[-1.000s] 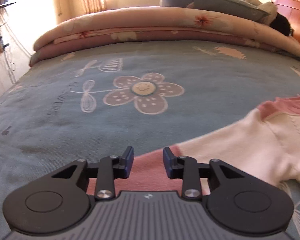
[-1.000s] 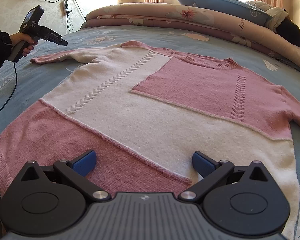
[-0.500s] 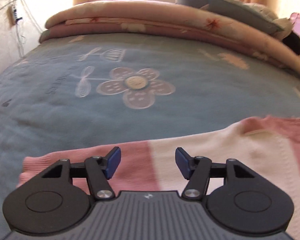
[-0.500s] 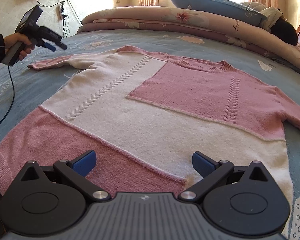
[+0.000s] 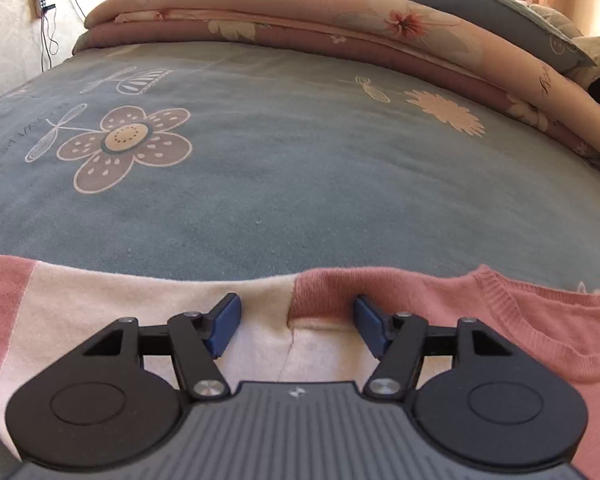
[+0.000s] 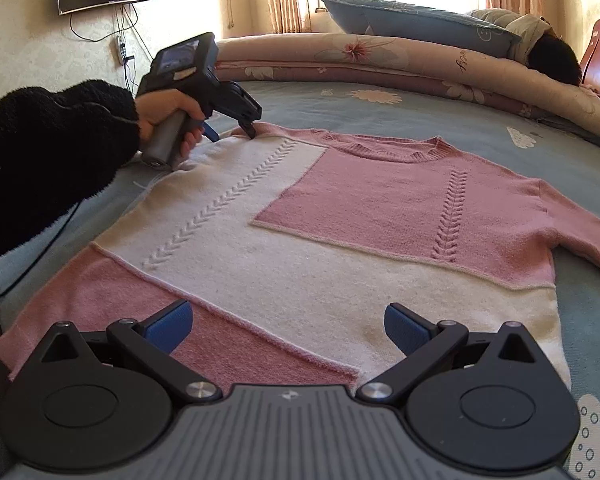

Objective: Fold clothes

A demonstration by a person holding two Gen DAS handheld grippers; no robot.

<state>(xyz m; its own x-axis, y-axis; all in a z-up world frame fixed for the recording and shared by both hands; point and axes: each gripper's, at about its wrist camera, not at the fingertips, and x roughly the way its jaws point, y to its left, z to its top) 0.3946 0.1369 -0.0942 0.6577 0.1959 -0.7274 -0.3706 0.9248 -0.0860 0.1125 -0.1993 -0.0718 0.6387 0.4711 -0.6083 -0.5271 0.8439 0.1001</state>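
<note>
From here I lose the sweater's (image 6: 340, 240) left sleeve behind my left hand (image 6: 168, 120), and the right sleeve runs off frame. The pink-and-cream cable knit lies flat on the blue flowered bed (image 5: 300, 168). My left gripper's (image 5: 296, 324) jaws are opening over the shoulder seam, gripping nothing; the right gripper's (image 6: 288, 326) gape wide above the hem.

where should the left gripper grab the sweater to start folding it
Take the sweater at its left shoulder seam, where the cream sleeve meets the pink yoke; the left gripper, jaws opening, already straddles it with nothing pinched. Come down from above. The knit lies flat on the bed, and a raised crease there probably gives the pads something to bite.
</note>
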